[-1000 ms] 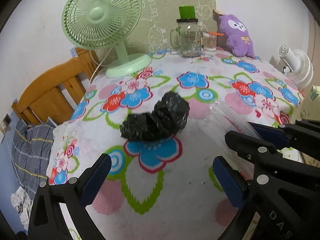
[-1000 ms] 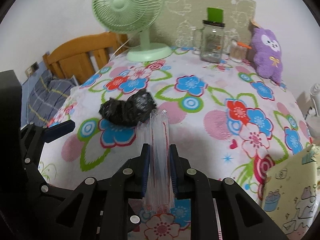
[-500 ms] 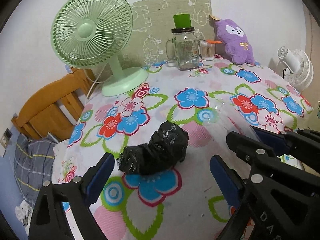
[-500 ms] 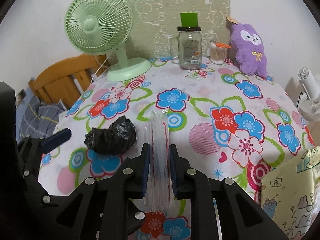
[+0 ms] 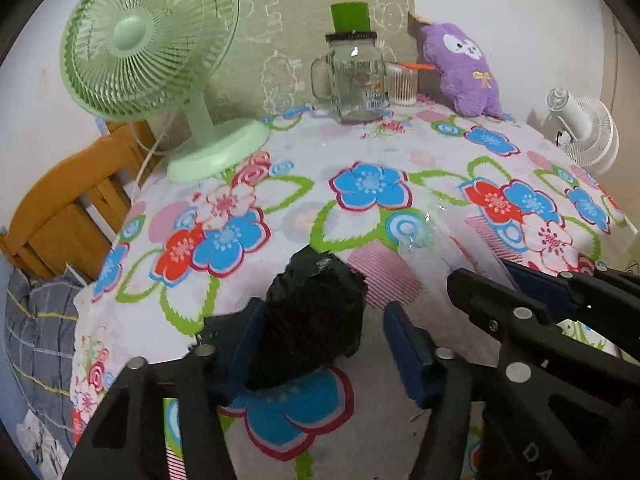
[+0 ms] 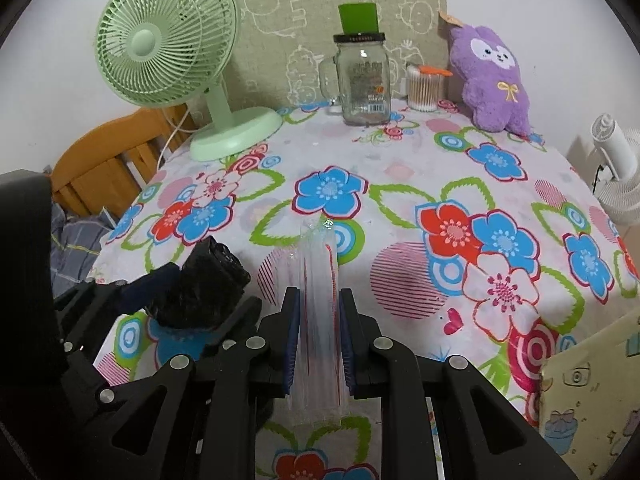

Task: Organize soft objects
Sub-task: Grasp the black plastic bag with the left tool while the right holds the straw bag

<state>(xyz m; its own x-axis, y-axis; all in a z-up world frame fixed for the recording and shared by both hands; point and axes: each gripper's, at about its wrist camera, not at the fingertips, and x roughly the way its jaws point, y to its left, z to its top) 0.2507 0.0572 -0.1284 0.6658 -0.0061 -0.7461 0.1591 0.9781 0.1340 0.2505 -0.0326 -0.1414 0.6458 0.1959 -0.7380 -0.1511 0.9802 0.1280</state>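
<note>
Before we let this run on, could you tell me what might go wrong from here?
1. The left gripper is closing on the black bundle, which sits against one pad with a gap at the other; the crinkly bundle could squirm out or be caught only by an edge.
2. The right gripper is shut on a clear bag close beside the left one; the two could collide, or the bag could snag.

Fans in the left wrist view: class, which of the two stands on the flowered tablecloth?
The mint-green desk fan, whose round base rests on the flowered tablecloth at the back left. The small white fan sits beyond the table's right edge.
</note>
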